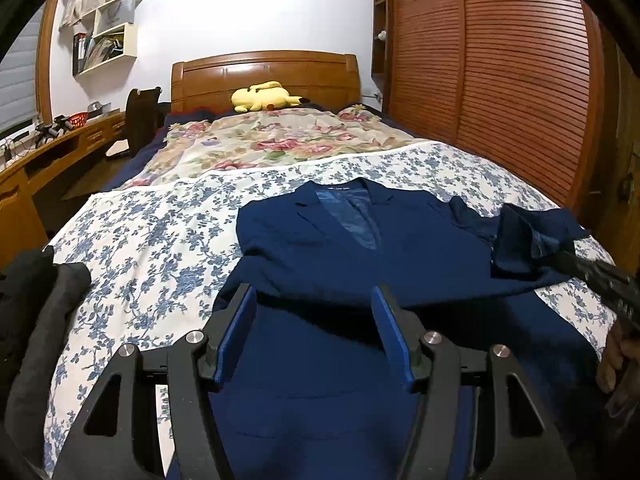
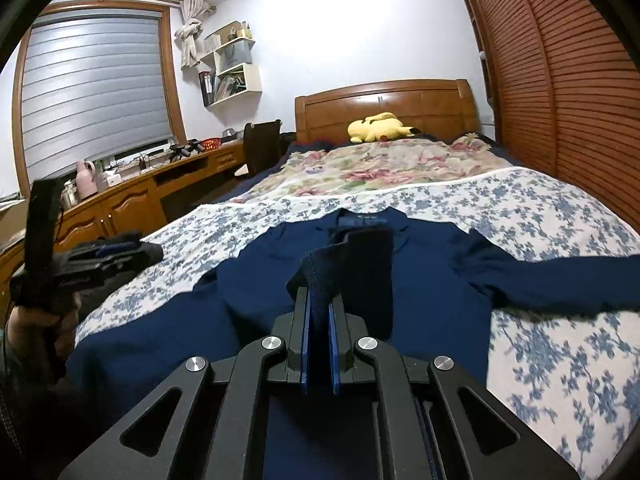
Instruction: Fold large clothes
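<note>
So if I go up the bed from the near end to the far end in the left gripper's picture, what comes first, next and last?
Open left gripper → navy blue jacket → blue-flowered white sheet → pink-rose floral quilt → yellow plush toy → wooden headboard.

You are in a home bedroom. A bed (image 2: 540, 208) with a wooden headboard (image 2: 384, 104) fills the room, spread with floral covers, and a yellow plush toy (image 2: 376, 127) lies at its head. A louvred wooden wardrobe (image 1: 500, 72) runs along one side. On the other you see a long wooden desk (image 2: 132, 196) under a blinded window (image 2: 96, 84), a chair (image 2: 262, 148) and white wall shelves (image 2: 234, 64) holding books.
</note>
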### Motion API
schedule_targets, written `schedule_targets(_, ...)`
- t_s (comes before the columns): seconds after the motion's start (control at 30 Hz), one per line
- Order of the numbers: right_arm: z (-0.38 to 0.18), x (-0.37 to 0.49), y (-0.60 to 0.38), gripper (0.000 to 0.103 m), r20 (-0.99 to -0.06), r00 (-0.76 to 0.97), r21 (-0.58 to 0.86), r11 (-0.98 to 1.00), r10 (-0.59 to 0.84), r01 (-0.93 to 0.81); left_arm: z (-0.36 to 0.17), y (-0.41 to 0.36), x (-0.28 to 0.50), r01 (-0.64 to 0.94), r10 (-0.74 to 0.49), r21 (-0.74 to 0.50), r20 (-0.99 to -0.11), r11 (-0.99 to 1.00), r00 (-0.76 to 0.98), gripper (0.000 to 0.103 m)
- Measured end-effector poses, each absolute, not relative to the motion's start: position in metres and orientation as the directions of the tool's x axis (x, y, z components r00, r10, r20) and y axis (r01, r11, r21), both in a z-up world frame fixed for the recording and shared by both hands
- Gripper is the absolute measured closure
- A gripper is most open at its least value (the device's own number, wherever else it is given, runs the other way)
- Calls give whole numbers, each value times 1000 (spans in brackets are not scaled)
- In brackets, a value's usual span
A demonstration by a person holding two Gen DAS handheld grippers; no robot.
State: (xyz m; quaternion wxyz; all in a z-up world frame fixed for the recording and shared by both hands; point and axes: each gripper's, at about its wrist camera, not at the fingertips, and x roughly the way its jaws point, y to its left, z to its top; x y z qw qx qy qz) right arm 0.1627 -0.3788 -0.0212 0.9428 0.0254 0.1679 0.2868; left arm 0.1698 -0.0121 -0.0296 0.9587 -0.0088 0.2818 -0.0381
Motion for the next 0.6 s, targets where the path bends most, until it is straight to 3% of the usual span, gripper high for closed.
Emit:
schedule_targets(0.17,-37,165,-365,95,-395,751,141,842,530,-520,-31,-23,173,73,-76,-26,-537,997,840,42)
schedule_targets(0.4,-41,159,-362,95,-455,727,147,848,515,-509,-32,-33,179,67,-65,-17,-543,998,837,42)
schedule_targets(0.6,-38,144,-361,87,-513,704,139,857,492,-497,-31,-38,184,70,-69,-17,-537,997,841,42)
